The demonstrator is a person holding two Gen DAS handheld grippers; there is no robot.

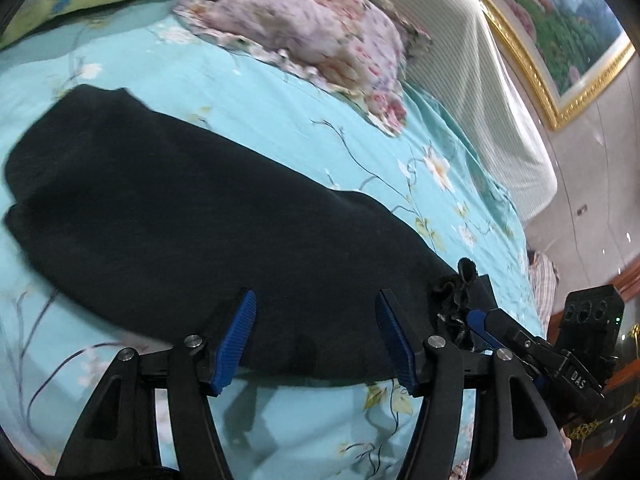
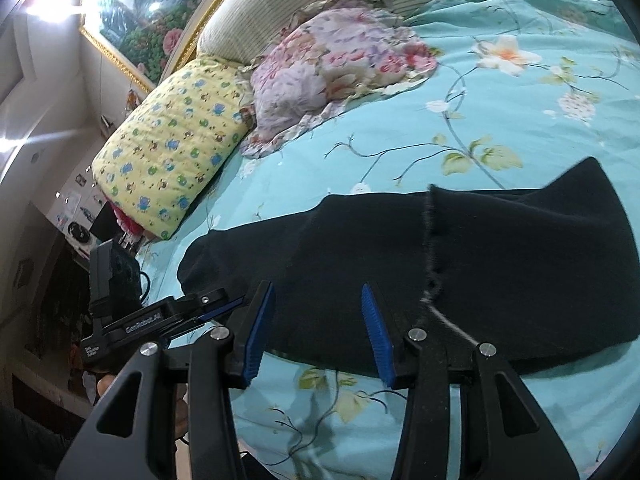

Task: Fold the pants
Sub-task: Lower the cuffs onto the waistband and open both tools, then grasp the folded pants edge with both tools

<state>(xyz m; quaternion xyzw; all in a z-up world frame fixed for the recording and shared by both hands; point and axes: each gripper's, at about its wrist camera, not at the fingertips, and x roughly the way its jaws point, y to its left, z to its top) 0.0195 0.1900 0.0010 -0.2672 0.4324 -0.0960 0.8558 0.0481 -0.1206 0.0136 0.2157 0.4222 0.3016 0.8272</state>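
The black pants (image 1: 192, 216) lie flat across the turquoise bed sheet (image 1: 280, 92), a soft, matte, fleece-like cloth folded lengthwise into a long rounded slab that fills the middle and left of the left wrist view. In the right wrist view the same pants (image 2: 500, 264) span the centre and right of the frame, with a pale, frayed seam line crossing them from top to bottom. The left tongs (image 1: 316, 336) stand released at the lower centre, their ribbed blue pads (image 1: 236, 340) spread wide over the near edge of the cloth, holding nothing. The right tongs (image 2: 318, 332) are likewise spread open over the pants' lower edge, empty. At the right of the left view, a bunched, puckered bit of black fabric sits against the other tool. The sheet is printed with white blossoms and thin dark vines. A pink floral pillow (image 2: 320, 64) and a quilted yellow pillow (image 2: 172, 140) lie toward a ribbed cream headboard (image 1: 480, 92), under a gold-framed flower painting (image 1: 560, 20).
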